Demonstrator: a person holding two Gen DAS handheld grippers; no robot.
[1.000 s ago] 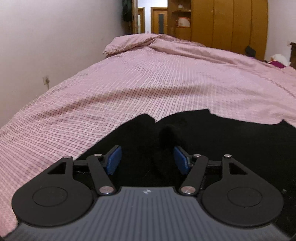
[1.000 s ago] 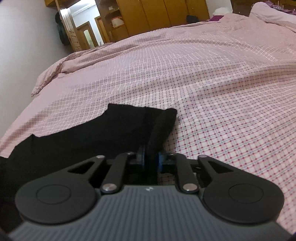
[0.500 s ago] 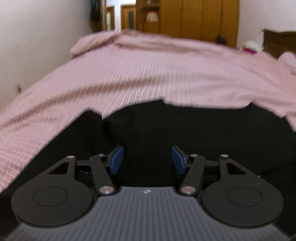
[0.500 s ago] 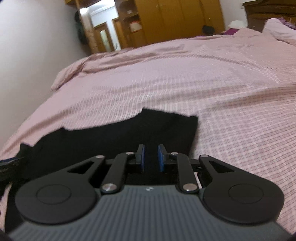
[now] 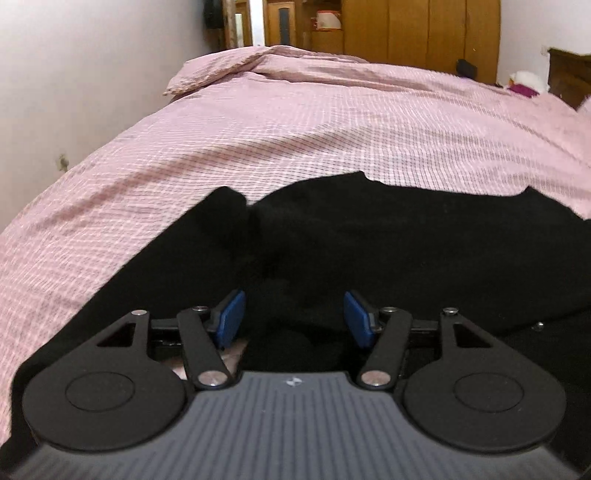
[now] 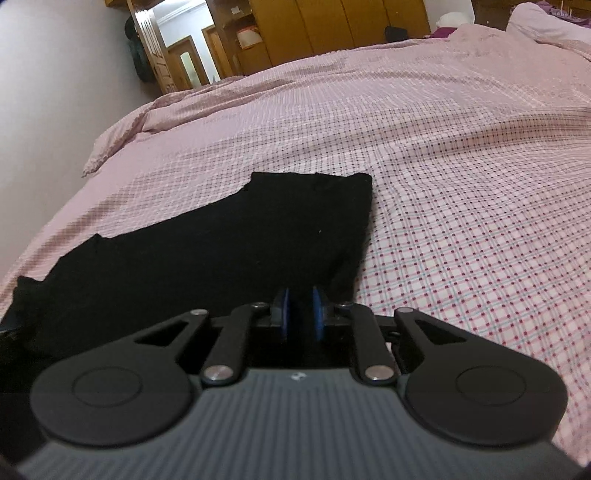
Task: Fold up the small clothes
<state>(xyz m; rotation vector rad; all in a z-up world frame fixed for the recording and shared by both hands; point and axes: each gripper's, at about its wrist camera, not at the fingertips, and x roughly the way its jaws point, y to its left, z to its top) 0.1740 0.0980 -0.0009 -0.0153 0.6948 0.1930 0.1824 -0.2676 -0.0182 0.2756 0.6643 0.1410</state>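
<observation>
A black garment (image 6: 229,236) lies spread flat on a bed covered by a pink checked bedspread (image 6: 461,177), with its far edge stepped and its right side ending in a straight folded edge near the middle of the bed. The right gripper (image 6: 300,314) hangs low over the near right corner of the garment; its blue pads (image 6: 283,314) stand close together with a narrow gap, the jaws are opening, and black cloth shows in the gap, though the pads do not visibly press on it. In the left wrist view the same garment (image 5: 388,240) fills the lower half of the picture, with a rounded flap of cloth sticking up at its left end beside the bedspread (image 5: 295,122). The left gripper (image 5: 293,317) sits just above the cloth with its blue pads (image 5: 231,317) set wide apart, and the fabric lies under and between them without being clamped. A white wall (image 5: 74,74) runs along the left side of the bed, and wooden wardrobes (image 5: 417,33) and a doorway (image 6: 184,66) stand beyond its far end. A pillow (image 6: 543,22) lies at the far right corner.
</observation>
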